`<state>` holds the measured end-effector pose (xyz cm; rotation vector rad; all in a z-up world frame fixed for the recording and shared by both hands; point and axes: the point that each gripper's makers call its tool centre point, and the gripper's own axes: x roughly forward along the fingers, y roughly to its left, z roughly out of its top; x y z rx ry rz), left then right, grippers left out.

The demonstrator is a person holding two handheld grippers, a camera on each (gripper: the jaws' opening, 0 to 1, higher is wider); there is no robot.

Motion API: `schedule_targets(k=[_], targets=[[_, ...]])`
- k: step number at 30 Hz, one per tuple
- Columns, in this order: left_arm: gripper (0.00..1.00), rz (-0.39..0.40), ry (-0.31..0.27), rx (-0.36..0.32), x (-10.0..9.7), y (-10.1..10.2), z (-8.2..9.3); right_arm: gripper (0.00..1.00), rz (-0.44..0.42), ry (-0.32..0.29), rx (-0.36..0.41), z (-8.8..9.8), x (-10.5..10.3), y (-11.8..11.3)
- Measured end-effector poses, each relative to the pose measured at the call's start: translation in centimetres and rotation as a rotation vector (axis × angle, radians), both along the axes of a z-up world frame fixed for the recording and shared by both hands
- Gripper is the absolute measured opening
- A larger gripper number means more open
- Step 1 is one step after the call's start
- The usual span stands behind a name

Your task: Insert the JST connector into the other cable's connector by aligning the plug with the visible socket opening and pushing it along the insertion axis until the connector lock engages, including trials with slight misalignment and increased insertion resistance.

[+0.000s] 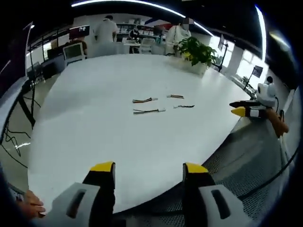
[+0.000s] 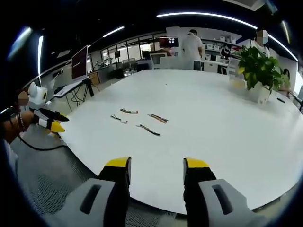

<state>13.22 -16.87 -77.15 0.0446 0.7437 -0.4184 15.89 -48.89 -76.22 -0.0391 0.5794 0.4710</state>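
Four cables (image 1: 149, 111) lie untouched on the white table (image 1: 94, 123)

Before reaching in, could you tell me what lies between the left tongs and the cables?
Only bare white table between left tongs and cables, in the left gripper view.

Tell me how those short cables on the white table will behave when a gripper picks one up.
The cables look thin and short, so probably very light and floppy, drooping from the jaws. Lying flat on the smooth table, one may slide before it lifts. The small plug ends look delicate; grip gently.
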Motion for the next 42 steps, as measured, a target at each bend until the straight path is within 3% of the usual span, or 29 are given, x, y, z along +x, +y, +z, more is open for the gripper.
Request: schedule_targets(k=[1,3,9,14,19,24,34,37,39,42], targets=[[0.54,-0.006,0.000,0.004,0.4,0.0,0.2,0.42,-0.002,-0.011,0.004,0.4,0.4,-0.1],[0.57,-0.035,-0.059,0.008,2.1,-0.4,1.1,0.43,0.006,-0.024,0.009,1.1,1.3,-0.1],[0.57,-0.080,-0.073,-0.027,4.6,-2.3,1.4,0.42,0.021,-0.036,0.018,2.1,3.3,0.1],[0.58,-0.129,-0.097,-0.032,6.8,-3.7,2.1,0.42,0.069,-0.084,0.001,3.2,5.4,1.0],[0.57,-0.155,-0.112,-0.038,9.5,-4.5,2.1,0.41,0.126,-0.059,-0.004,3.0,7.2,2.3],[0.57,-0.164,-0.111,-0.062,11.8,-5.0,2.1,0.40,0.158,-0.080,-0.032,3.6,8.8,3.1],[0.57,-0.170,-0.121,-0.110,16.6,-5.8,2.1,0.37,0.260,-0.094,-0.071,2.8,12.2,4.8],[0.57,-0.188,-0.128,-0.094,17.9,-6.2,1.7,0.37,0.288,-0.099,-0.086,2.4,13.3,5.3],[0.57,-0.198,-0.164,-0.040,19.1,-6.0,1.4,0.36,0.283,-0.048,-0.126,1.3,13.8,5.1],[0.58,-0.205,-0.161,-0.053,19.8,-6.3,1.1,0.36,0.305,-0.057,-0.126,1.1,14.7,5.6]])
